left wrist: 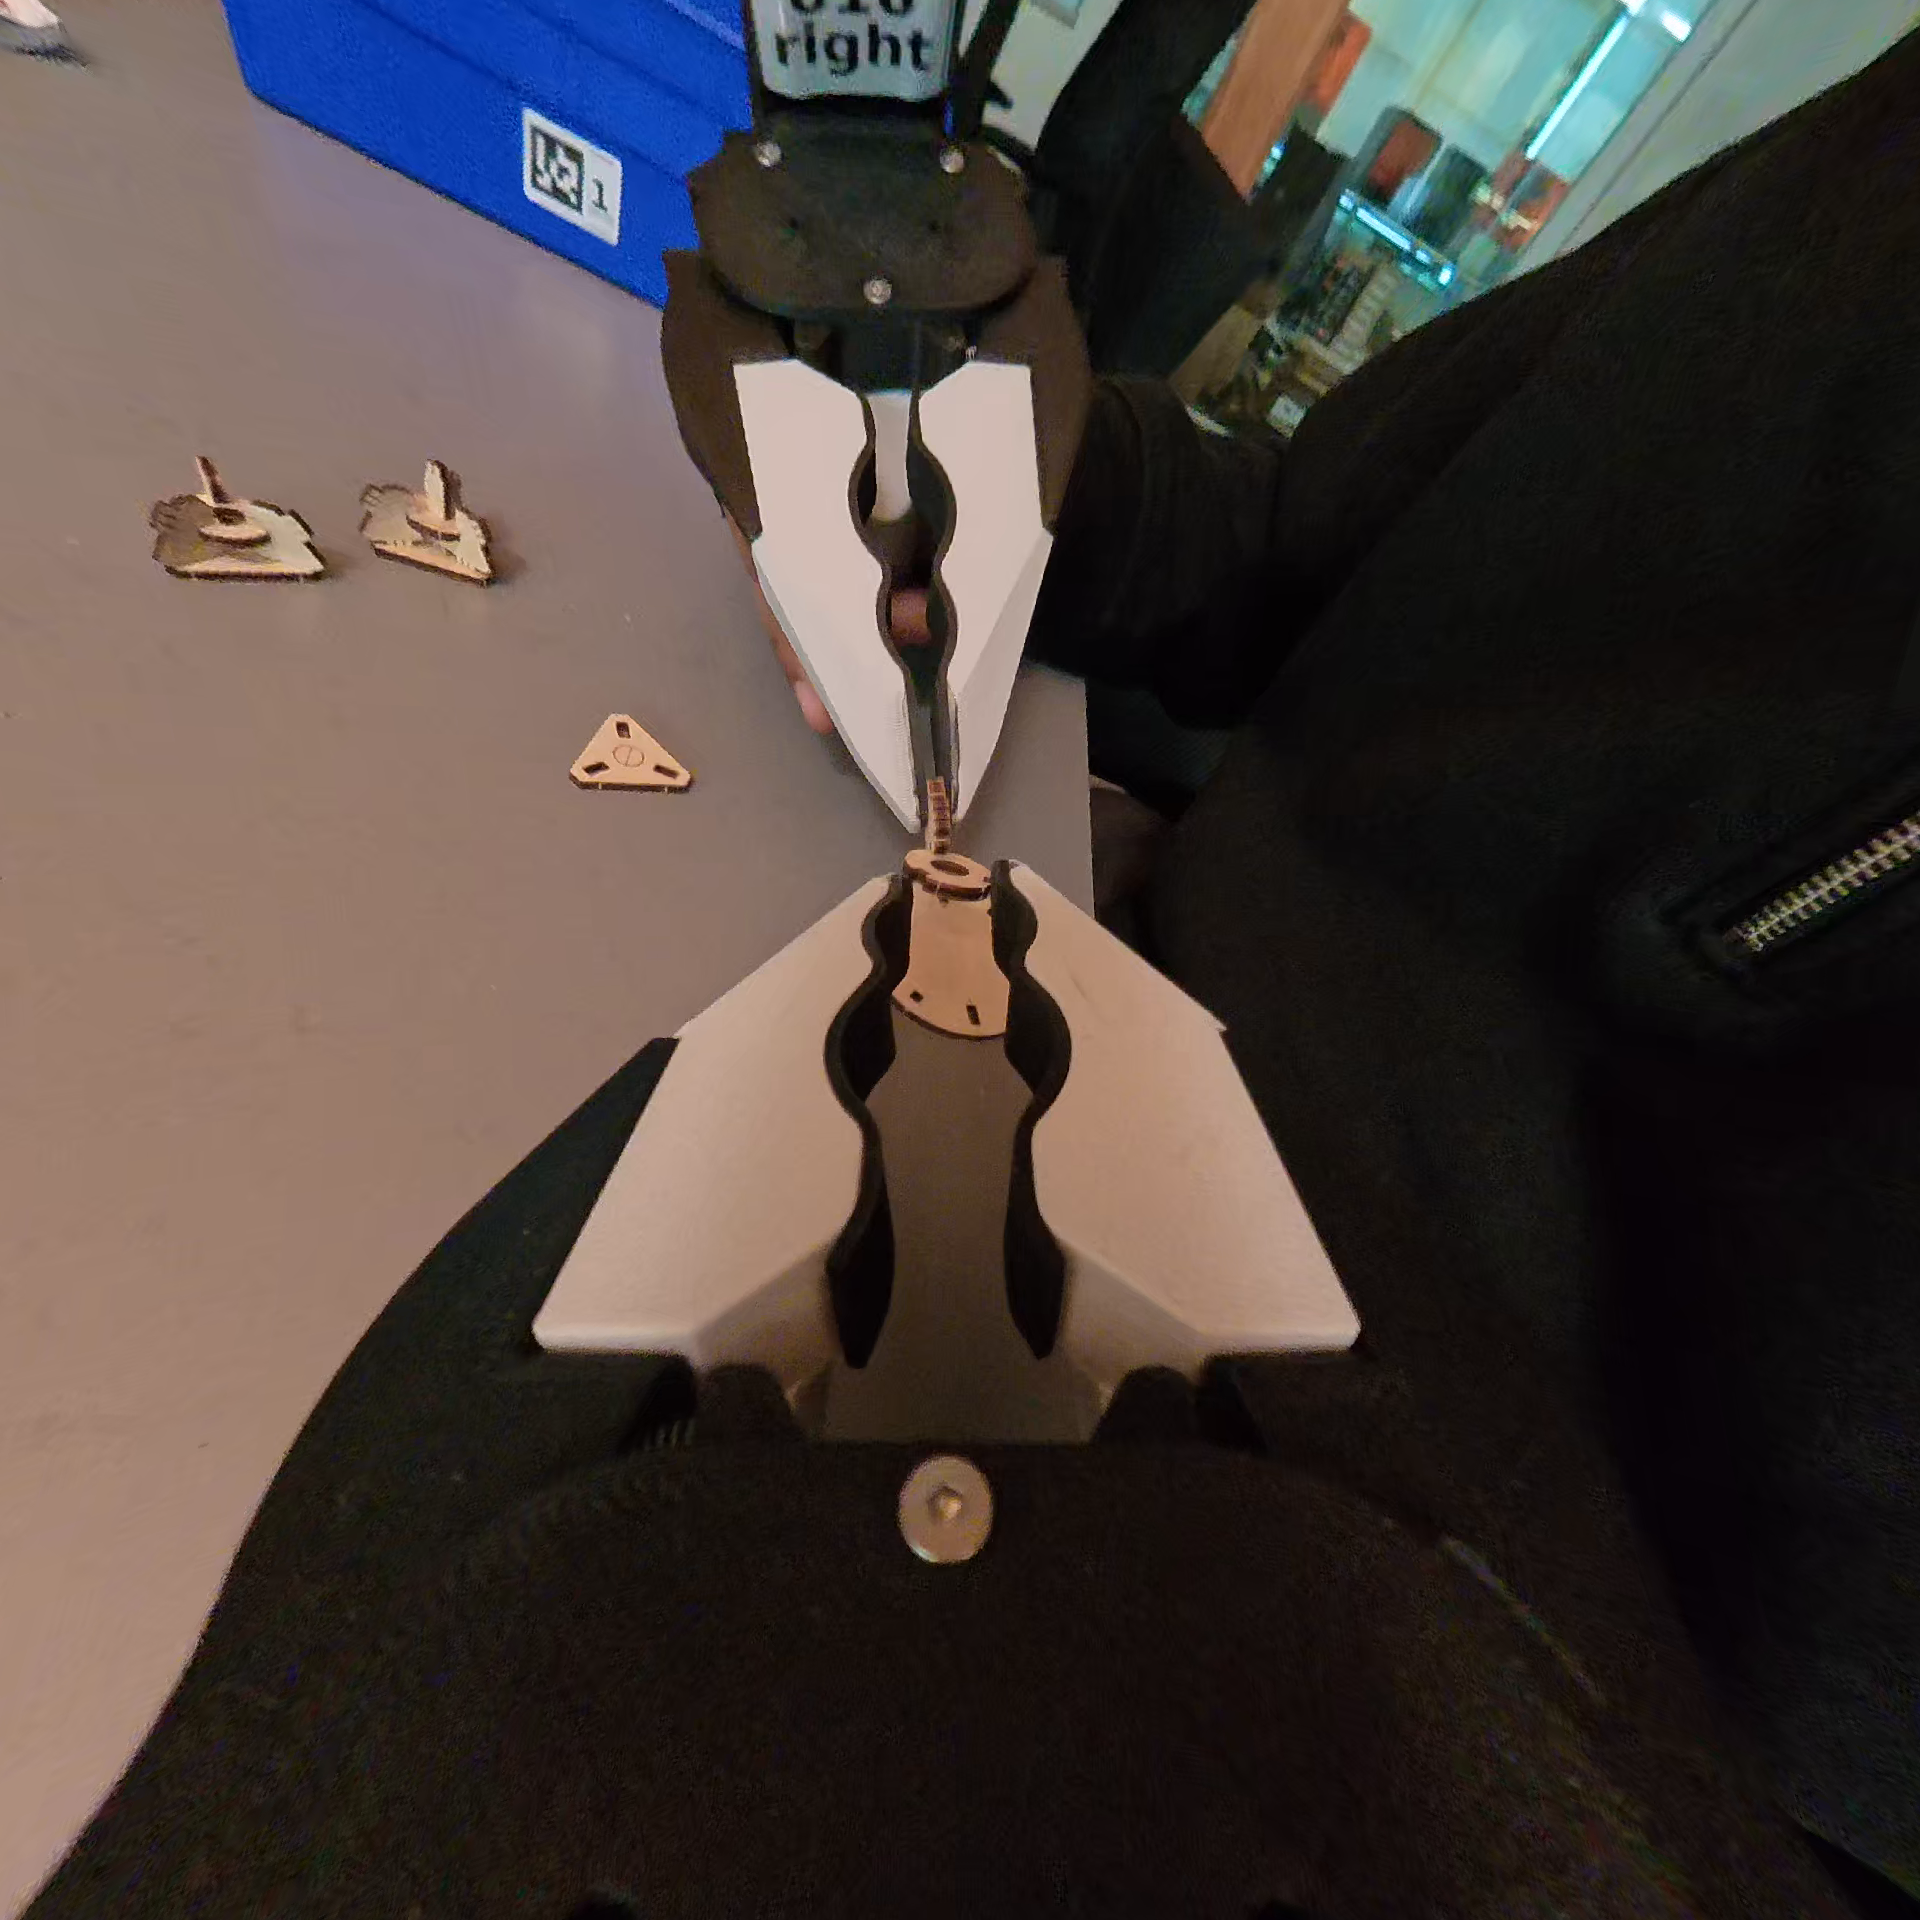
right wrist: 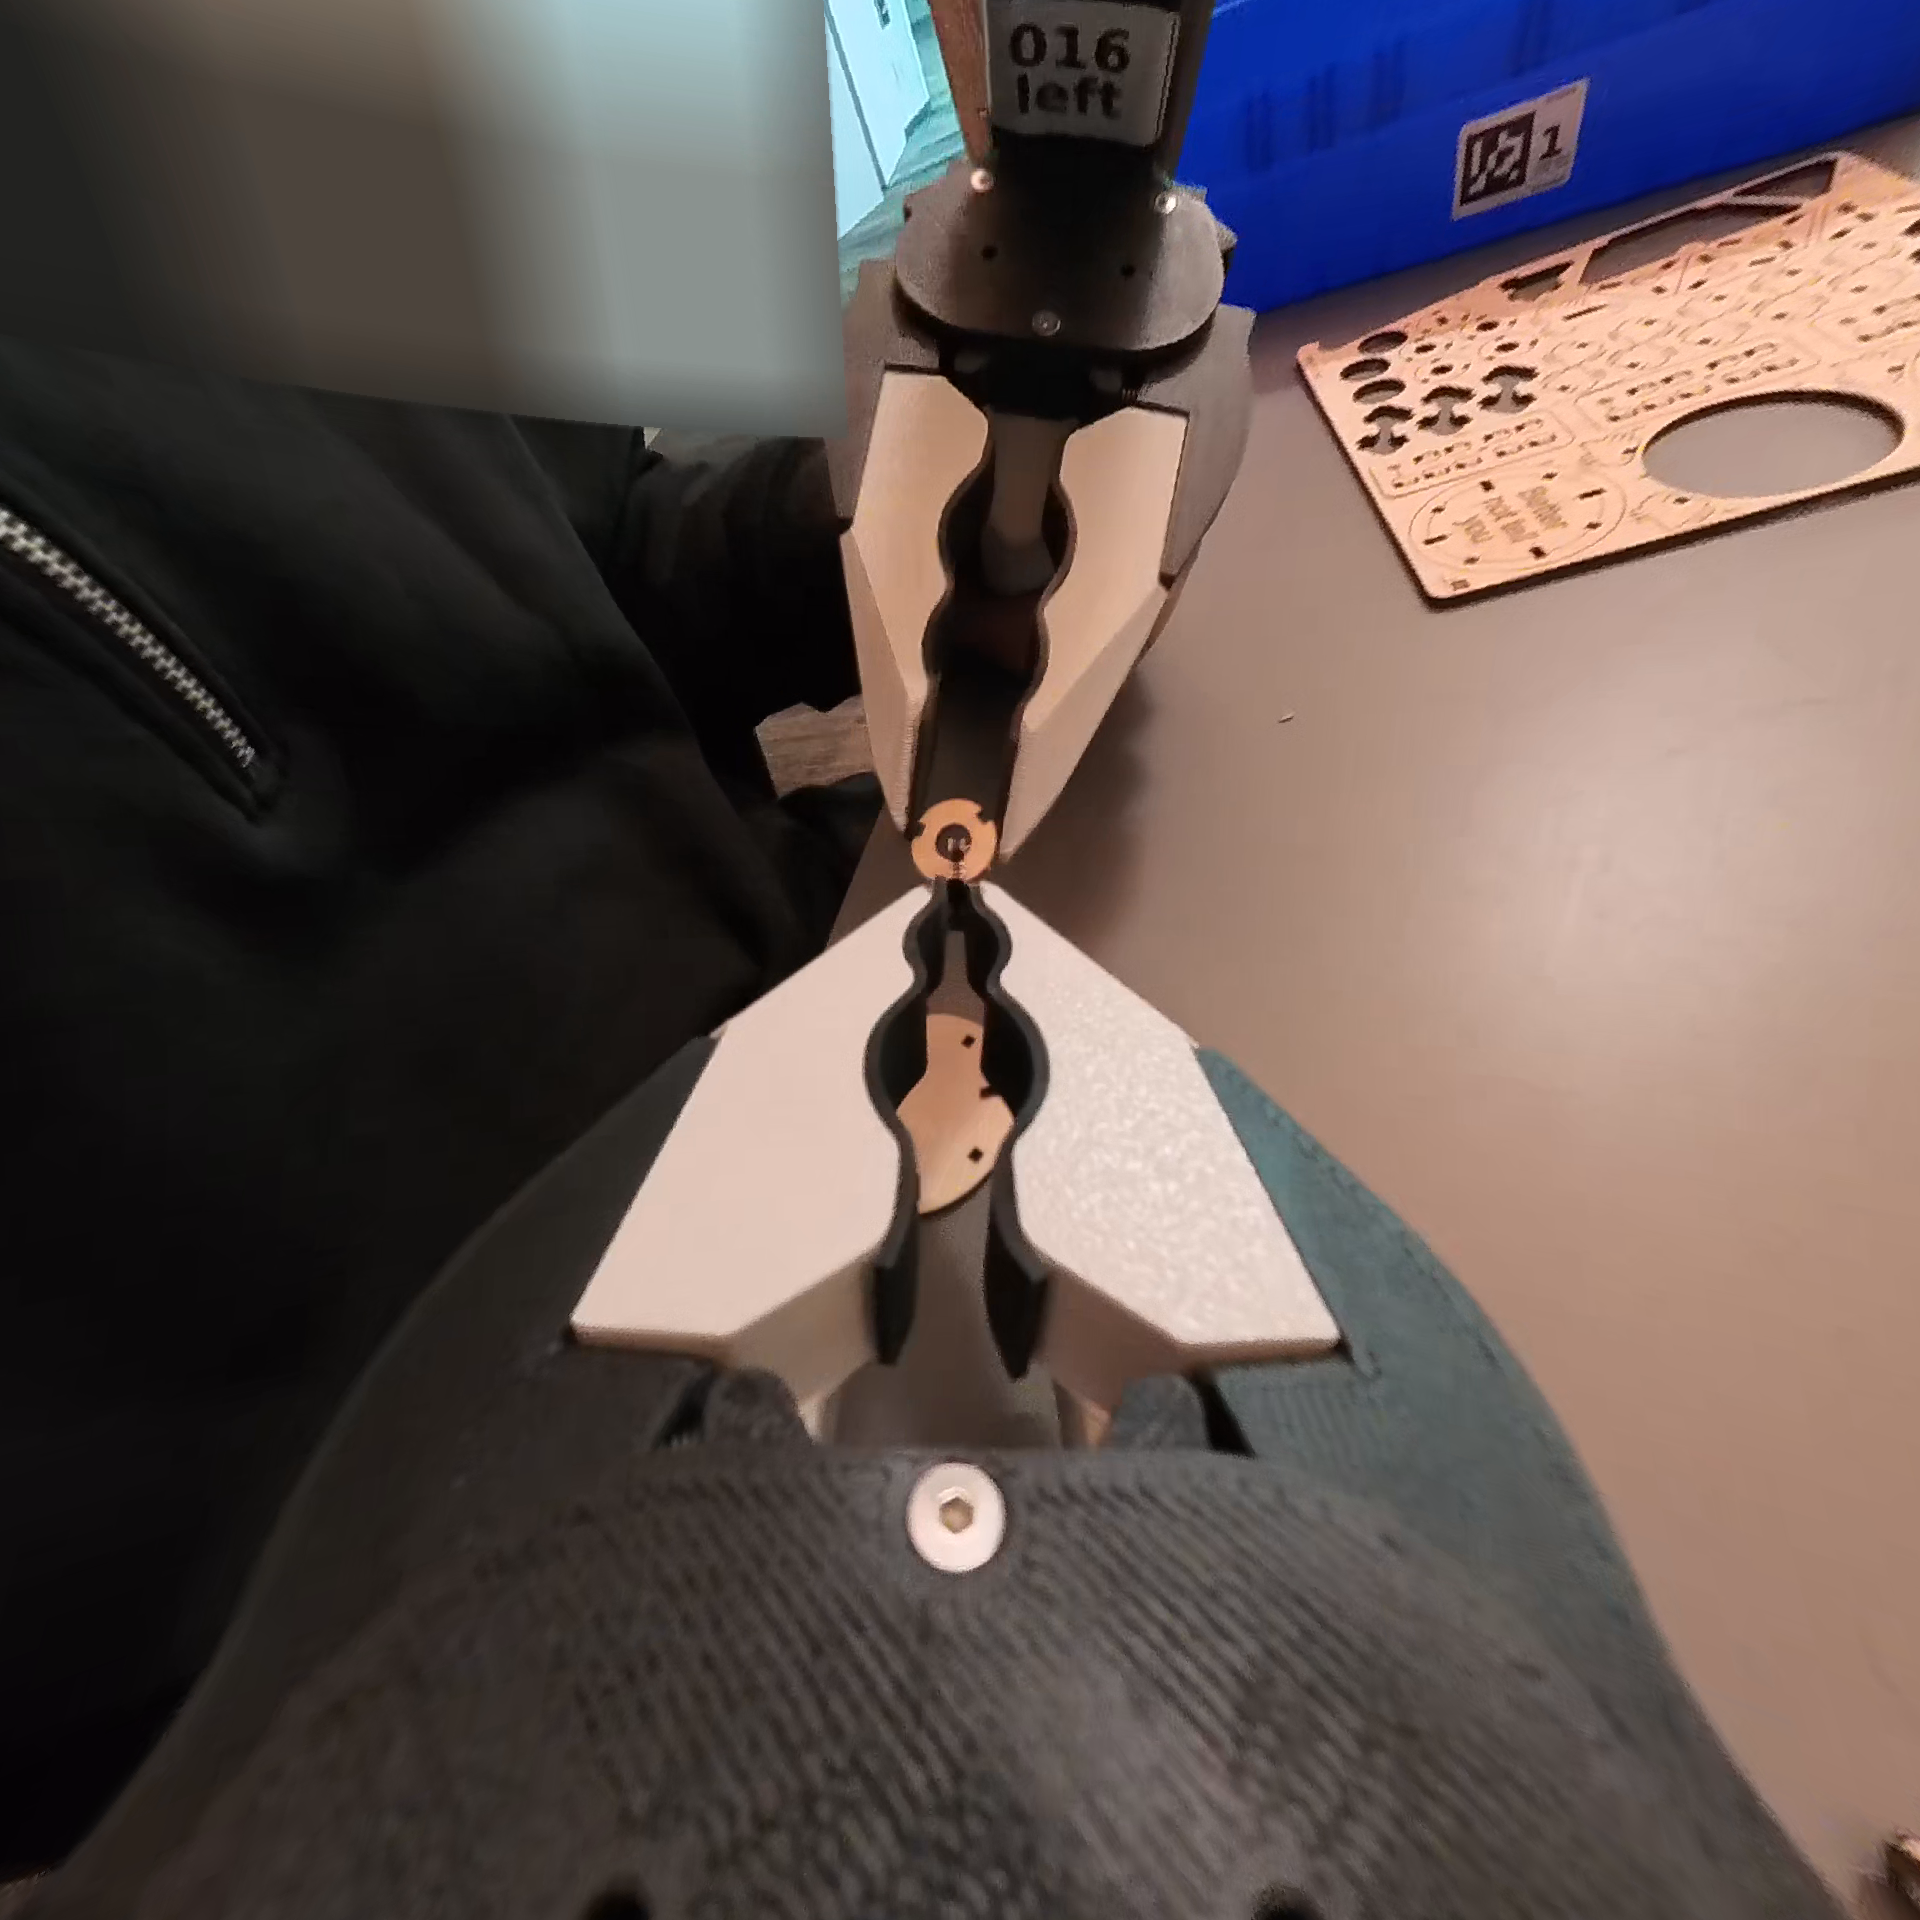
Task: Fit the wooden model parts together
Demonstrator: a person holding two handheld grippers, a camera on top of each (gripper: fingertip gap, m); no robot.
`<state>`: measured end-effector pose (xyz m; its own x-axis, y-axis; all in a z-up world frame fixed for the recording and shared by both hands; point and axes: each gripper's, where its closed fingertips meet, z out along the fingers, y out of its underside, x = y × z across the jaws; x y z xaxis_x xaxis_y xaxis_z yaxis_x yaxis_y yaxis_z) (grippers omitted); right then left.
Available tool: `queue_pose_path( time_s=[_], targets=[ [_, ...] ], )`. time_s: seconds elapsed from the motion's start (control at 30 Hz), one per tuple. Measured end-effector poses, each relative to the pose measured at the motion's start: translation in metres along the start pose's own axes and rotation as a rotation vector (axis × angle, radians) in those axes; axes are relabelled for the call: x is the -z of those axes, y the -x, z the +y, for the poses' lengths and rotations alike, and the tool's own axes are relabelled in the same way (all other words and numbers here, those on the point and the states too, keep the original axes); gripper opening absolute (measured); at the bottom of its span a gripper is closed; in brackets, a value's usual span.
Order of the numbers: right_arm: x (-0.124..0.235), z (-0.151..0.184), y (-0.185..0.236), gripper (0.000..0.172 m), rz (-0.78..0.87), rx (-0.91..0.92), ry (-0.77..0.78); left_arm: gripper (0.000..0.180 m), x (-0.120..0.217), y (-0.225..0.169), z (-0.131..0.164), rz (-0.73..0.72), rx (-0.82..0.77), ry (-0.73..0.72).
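wooden disc (left wrist: 943, 875) gripped at left claw (left wrist: 945, 883) tips

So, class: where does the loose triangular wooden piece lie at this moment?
In the left wrist view, the triangular wooden piece lies flat on the grey table, left of the right gripper, with two small wooden assemblies beyond it.

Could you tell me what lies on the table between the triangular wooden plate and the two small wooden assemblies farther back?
Nothing: in the left wrist view the grey table is bare between the triangular plate and the two assemblies.
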<state>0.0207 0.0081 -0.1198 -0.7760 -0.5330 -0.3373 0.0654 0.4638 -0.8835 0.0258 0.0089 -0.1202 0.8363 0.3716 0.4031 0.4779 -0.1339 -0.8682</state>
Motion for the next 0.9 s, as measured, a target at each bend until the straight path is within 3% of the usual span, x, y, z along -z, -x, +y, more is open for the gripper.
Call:
queue_pose_path(
  time_s=[0.13,0.27,0.5,0.63,0.77,0.83,0.9],
  targets=[
    [0.005,-0.006,-0.011,0.001,0.087,0.018,-0.037,0.012,0.009,0.005,-0.009,-0.008,0.033,-0.078],
    [0.009,0.004,-0.029,0.001,0.241,0.053,0.037,0.0,0.016,0.01,-0.015,-0.021,0.066,-0.145],
    [-0.001,0.015,-0.031,0.001,0.368,0.228,0.149,0.0,0.012,0.02,-0.01,-0.088,0.091,-0.104],
    [0.002,0.011,-0.034,0.001,0.481,0.527,0.18,0.0,0.018,0.033,-0.014,-0.124,0.177,-0.155],
    [0.0,0.03,-0.044,0.0,0.606,0.937,0.409,0.0,0.022,0.041,-0.012,-0.1,0.309,-0.185],
    [0.0,0.043,-0.053,0.001,0.635,0.981,0.509,0.0,0.022,0.043,-0.011,-0.107,0.321,-0.183],
    [-0.002,0.043,-0.052,0.001,0.628,0.942,0.481,0.0,0.02,0.043,-0.009,-0.117,0.32,-0.169]
  ],
)
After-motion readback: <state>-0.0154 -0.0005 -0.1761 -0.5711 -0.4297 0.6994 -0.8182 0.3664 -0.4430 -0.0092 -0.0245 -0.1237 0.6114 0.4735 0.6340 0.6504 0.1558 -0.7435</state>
